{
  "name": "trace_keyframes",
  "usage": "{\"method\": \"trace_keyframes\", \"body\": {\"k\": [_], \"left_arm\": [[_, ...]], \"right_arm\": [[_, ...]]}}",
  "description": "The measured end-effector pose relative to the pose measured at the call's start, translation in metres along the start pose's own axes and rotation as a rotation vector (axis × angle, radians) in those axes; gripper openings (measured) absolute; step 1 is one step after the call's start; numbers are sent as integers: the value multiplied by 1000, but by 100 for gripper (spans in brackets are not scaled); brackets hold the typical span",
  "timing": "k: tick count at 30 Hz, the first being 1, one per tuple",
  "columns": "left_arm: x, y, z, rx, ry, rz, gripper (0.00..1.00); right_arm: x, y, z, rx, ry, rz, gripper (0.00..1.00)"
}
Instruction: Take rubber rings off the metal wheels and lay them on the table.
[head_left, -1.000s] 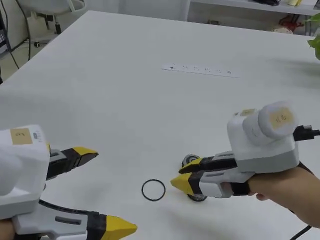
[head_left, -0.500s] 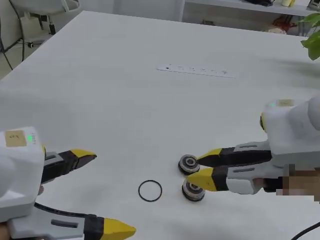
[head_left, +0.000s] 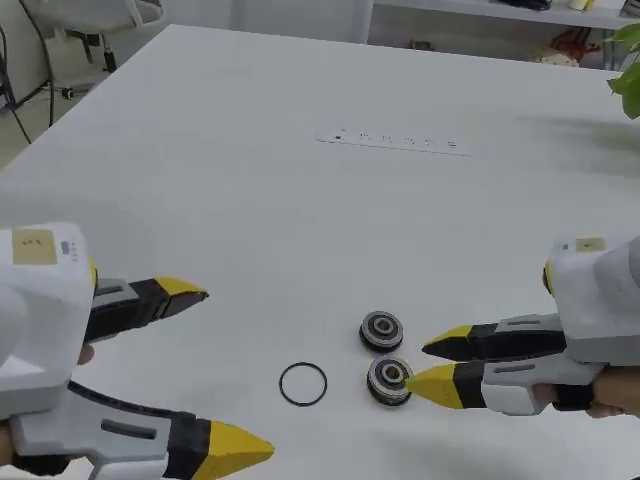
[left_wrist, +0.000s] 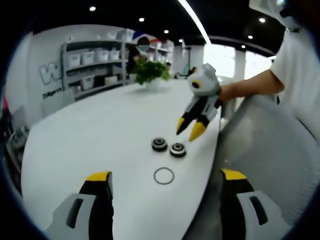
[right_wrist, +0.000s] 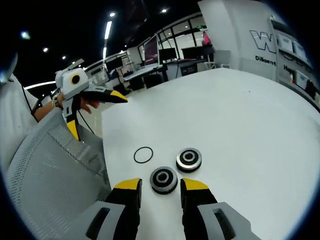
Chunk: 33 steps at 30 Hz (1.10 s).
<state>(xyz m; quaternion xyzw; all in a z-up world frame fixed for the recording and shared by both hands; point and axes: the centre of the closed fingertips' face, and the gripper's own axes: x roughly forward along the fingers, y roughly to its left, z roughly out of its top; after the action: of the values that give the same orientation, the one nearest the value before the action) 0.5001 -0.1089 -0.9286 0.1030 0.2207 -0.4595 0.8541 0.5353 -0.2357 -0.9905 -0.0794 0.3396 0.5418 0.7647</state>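
- The left tool (head_left: 237, 373) is hovering low over the near left part of the white desk (head_left: 250, 180); its jaws are standing wide apart and are gripping nothing.
- The right tool (head_left: 418, 364) is reaching in from the right side, with its yellow tips pointing toward the left. Its jaws are standing a little apart, released, and are clamping nothing.
- One rubber ring (head_left: 282, 385), thin and black, is lying flat and free on the desk, between the two tools and just to the left of the wheels.
- Two metal wheels are lying flat on the desk, close beside each other. The near wheel (head_left: 389, 379) is lying just in front of the right tool's tips; in the right gripper view it is sitting in the gap between the two tips. Whether a tip is touching it, I cannot tell.
- The far wheel (head_left: 381, 329) is lying just behind the near one, apart from the tips.
- Each wheel is showing a dark outer band around a bright centre; whether this band is a rubber ring, I cannot tell.
- A flat white strip (head_left: 395, 141) with small marks is lying farther back on the desk, well apart from the wheels.
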Motion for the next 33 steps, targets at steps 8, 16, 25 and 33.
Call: {"method": "trace_keyframes", "body": {"k": [8, 16, 25, 33], "left_arm": [[1, 1, 63, 93, -92, -32, 90], [18, -4, 113, 202, -145, -87, 87], [67, 0, 133, 285, -161, -114, 82], [103, -17, 118, 213, -244, -163, 69]], "right_arm": [[3, 5, -6, 10, 15, 25, 30], [5, 3, -11, 21, 25, 17, 31], [8, 5, -14, 31, 25, 33, 31], [9, -1, -19, 16, 38, 19, 31]]}}
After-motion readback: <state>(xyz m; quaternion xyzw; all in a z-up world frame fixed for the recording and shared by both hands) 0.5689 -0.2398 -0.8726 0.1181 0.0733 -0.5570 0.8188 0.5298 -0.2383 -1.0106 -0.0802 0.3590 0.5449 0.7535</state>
